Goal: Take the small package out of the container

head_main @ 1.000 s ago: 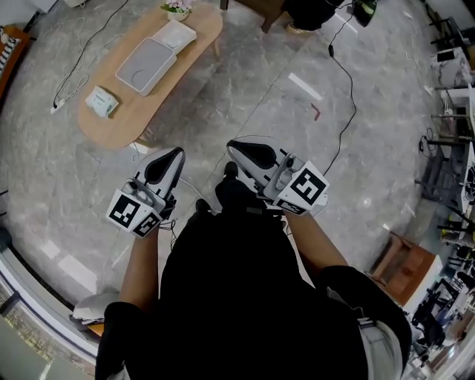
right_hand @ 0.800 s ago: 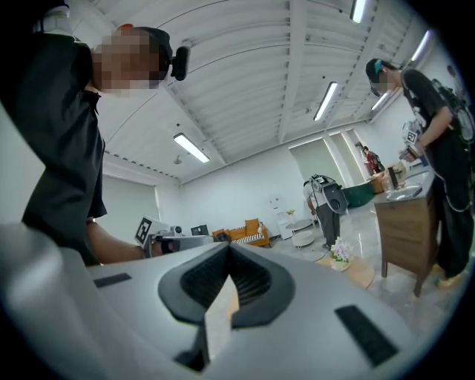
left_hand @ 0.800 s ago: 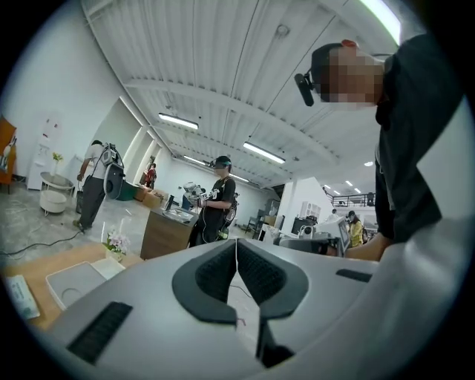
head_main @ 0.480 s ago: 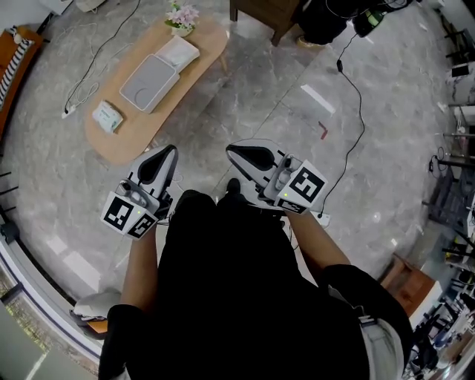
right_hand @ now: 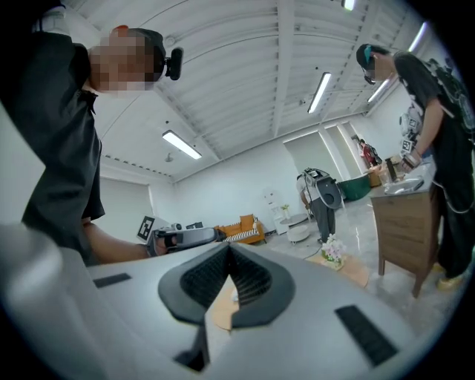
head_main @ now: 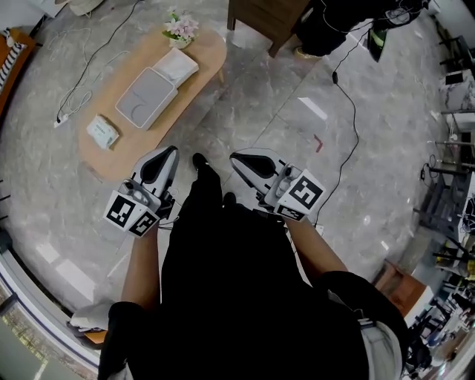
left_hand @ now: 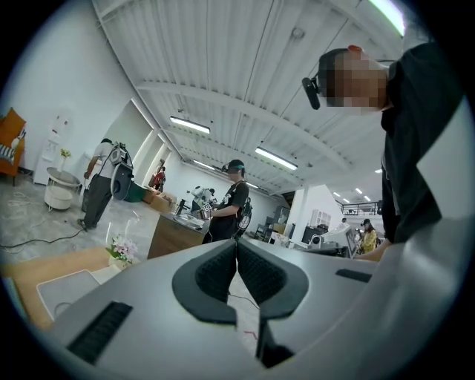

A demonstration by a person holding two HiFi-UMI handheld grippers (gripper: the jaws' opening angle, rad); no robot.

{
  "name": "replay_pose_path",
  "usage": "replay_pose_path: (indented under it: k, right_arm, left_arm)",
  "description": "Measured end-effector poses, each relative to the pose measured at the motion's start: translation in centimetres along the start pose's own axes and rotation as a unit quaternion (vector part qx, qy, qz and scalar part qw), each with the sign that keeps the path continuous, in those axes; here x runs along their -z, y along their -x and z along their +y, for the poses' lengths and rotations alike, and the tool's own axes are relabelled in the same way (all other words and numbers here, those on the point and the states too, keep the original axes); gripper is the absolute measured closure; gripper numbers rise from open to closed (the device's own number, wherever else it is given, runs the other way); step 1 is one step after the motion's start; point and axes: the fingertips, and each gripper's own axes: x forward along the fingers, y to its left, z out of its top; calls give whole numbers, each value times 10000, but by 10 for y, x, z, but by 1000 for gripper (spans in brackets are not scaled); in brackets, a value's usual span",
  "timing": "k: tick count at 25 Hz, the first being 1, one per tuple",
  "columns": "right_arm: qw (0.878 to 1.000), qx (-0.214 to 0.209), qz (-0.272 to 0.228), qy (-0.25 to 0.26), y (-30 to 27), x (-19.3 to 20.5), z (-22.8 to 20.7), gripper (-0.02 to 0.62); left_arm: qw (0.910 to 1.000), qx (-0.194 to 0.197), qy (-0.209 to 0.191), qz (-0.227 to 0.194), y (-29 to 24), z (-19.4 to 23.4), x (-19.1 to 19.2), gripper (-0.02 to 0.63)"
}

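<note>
A person in a black shirt stands on a grey marbled floor, seen from above, a hand-held gripper in each hand and both pointing level ahead. The left gripper, at 11 o'clock from the person's body, has its dark ribbed pads pressed together with nothing between them. The right gripper, at 1 o'clock, is likewise closed and empty. The toe of a black shoe shows between the two. Farther off at 11 o'clock stands an oval wooden counter, well apart from both grippers. At its near end lies a small pale green-and-white package, resting on the bare wood and apart from the flat grey rectangular container at the counter's middle. Whether the container holds anything cannot be told from here. Just beyond it lies a white rectangular tray, and at the far end stands a small pot of pink and white flowers. A thin black cable trails across the floor at 1 o'clock. A brown wooden cabinet stands at 12 o'clock, past the counter.
</note>
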Motion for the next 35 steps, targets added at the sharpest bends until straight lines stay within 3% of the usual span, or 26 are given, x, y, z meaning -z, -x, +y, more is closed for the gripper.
replay_pose_path:
  k: [6,14,26,35]
  right_arm:
    - [9994,132,301,-76,-60,-13,-55,584]
    - [9965,-271,787,95,-159,-46,-92,584]
    - [9921,-621,1059,275,-229,-70,-122,583]
    - [9838,-1238,1295,-71,-276,-67,-190,581]
  left_arm:
    - [9995,-32,301,-102,-24,71,-6,588]
    - [9944,-371,842,-521,-30,172,-29,588]
    - [9877,-734,1027,-926,-14,249,-53,588]
    - [9781,-1488,1123,-925,-26,284,-49,588]
